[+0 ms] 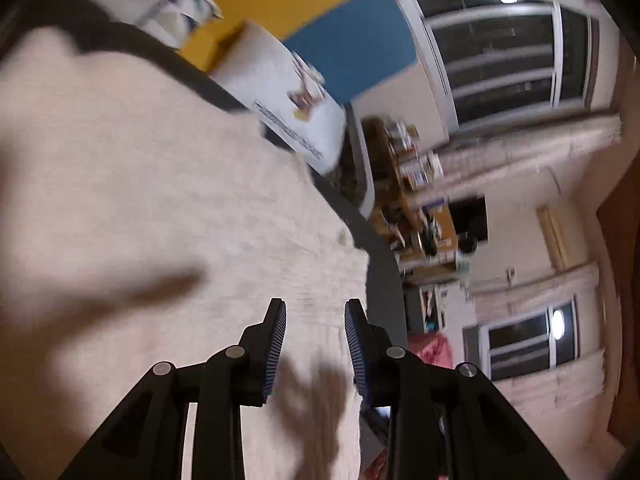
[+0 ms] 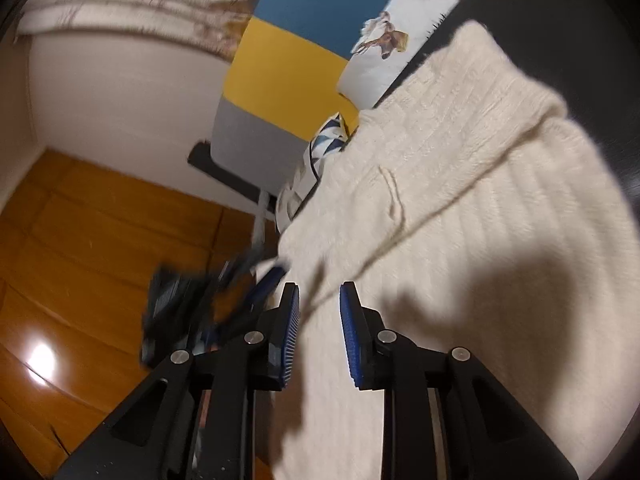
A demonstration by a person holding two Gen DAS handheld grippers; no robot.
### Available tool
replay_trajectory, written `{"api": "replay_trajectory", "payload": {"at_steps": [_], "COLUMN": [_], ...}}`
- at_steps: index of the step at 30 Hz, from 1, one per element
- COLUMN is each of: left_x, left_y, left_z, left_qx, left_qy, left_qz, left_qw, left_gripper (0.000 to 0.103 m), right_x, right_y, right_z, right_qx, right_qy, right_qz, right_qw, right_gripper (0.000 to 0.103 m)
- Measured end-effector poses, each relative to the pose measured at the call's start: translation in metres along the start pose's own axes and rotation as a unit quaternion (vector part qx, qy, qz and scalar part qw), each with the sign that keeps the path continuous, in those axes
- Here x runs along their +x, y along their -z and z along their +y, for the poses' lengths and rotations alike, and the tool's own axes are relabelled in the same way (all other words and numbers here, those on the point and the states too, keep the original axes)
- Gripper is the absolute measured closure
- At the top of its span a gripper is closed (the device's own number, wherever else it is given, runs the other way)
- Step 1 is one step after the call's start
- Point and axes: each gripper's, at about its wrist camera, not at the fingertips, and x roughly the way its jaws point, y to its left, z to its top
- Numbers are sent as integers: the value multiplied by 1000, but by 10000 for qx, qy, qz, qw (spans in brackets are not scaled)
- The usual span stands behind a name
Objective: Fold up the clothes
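A cream knitted sweater lies spread on a dark table. My left gripper is open and hovers just above the sweater near its right edge, holding nothing. In the right wrist view the same sweater shows its ribbed knit and a folded-over sleeve or flap. My right gripper is open over the sweater's left edge, with cloth showing between the fingers but not clamped.
A white pillow with a printed picture and a patterned pillow lie at the table's far side. A blue, yellow and grey panel stands behind. Wooden floor lies left of the table with dark objects on it.
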Motion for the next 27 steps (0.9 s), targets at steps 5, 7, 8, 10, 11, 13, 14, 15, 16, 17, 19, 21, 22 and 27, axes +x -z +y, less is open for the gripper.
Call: {"api": "replay_trajectory", "payload": {"at_steps": [5, 7, 8, 10, 11, 13, 14, 15, 16, 17, 19, 21, 22, 27], "left_x": [-54, -62, -66, -69, -69, -69, -68, -67, -67, -67, -67, -68, -69, -76], "left_y": [6, 10, 11, 14, 16, 18, 18, 19, 19, 18, 18, 18, 18, 12], "left_z": [52, 67, 74, 85, 88, 94, 95, 96, 96, 97, 97, 98, 99, 115], "left_qx": [-577, -711, -767, -845, -872, -913, -916, -919, -919, -915, -904, -914, -941, -1478], "left_qy": [11, -35, -61, -83, -77, -65, -58, -51, -39, -20, 11, 60, 110, 543], "left_qz": [-425, -450, -458, -453, -431, -391, -375, -359, -348, -339, -334, -356, -375, -569], "left_qw": [9974, 9964, 9960, 9954, 9952, 9950, 9951, 9951, 9952, 9952, 9953, 9952, 9948, 9859], "left_gripper": [73, 73, 73, 73, 73, 73, 73, 73, 73, 73, 73, 73, 73, 73], "right_x": [35, 40, 42, 44, 44, 42, 43, 45, 48, 50, 54, 57, 60, 79], "right_y": [-13, -19, -20, -24, -27, -30, -31, -31, -31, -31, -30, -28, -28, -29], "right_z": [-15, -23, -26, -30, -32, -34, -36, -37, -38, -39, -41, -40, -39, -26], "right_qx": [576, 792, 882, 1024, 1060, 1108, 1135, 1164, 1192, 1221, 1273, 1271, 1253, 937], "right_qy": [219, 296, 331, 409, 442, 500, 528, 558, 587, 616, 615, 470, 412, 473], "right_qz": [-209, -373, -431, -521, -563, -578, -555, -513, -471, -429, -365, -353, -330, -311], "right_qw": [9979, 9957, 9946, 9925, 9918, 9909, 9906, 9903, 9900, 9897, 9893, 9901, 9907, 9940], "right_gripper": [79, 78, 77, 77, 77, 77, 77, 77, 77, 76, 72, 72, 71, 72]}}
